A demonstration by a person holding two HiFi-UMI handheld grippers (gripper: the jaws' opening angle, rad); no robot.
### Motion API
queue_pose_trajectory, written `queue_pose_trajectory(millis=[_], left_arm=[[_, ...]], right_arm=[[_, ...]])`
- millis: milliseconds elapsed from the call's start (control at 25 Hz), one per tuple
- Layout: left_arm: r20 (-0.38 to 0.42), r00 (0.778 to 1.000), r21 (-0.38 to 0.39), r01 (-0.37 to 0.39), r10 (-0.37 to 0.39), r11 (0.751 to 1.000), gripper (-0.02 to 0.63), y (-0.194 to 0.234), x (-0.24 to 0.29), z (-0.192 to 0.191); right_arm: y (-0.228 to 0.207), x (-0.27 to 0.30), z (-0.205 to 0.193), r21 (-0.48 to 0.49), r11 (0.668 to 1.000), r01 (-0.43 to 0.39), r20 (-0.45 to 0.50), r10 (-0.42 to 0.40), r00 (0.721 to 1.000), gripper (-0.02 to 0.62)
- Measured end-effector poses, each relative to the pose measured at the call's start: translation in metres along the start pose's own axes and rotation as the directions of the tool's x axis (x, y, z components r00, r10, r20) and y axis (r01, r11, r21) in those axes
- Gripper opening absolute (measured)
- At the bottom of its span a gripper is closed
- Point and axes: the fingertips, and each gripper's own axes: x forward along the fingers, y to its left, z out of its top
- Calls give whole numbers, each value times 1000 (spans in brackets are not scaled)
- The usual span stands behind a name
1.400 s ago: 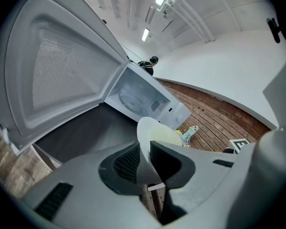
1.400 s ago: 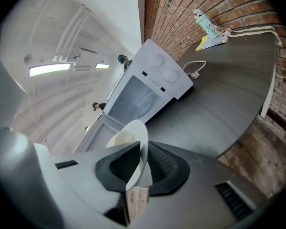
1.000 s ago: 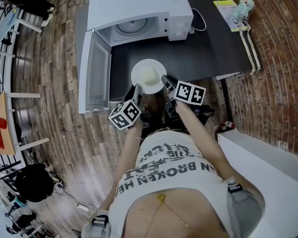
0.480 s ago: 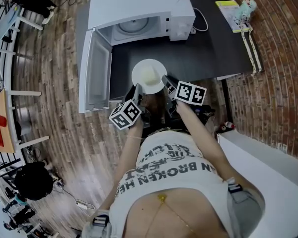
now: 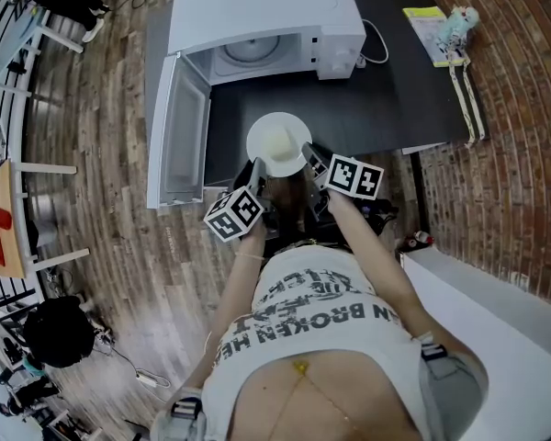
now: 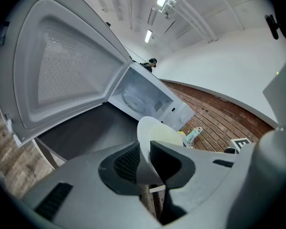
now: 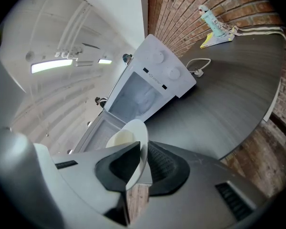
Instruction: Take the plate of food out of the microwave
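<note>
Plate with pale food outside microwave, at its 6 o'clock, over dark table near front edge. Left tongs clamped on plate rim at 7 o'clock. Right tongs clamped on rim at 4 o'clock. Microwave door wide open, at plate's 9 o'clock.

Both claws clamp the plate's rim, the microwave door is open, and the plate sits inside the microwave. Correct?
No. The head view shows the plate outside the microwave, held in front of it by the left claw and right claw; the door is open.
</note>
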Motion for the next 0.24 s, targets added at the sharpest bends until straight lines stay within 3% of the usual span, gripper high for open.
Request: queue_pose_trajectory(millis=[240], left_arm=[[0, 1000, -3, -4, 4, 1000, 72, 2, -1, -2]], right_arm=[[-1, 0, -2, 1, 1000, -2, -4, 2, 1000, 46]])
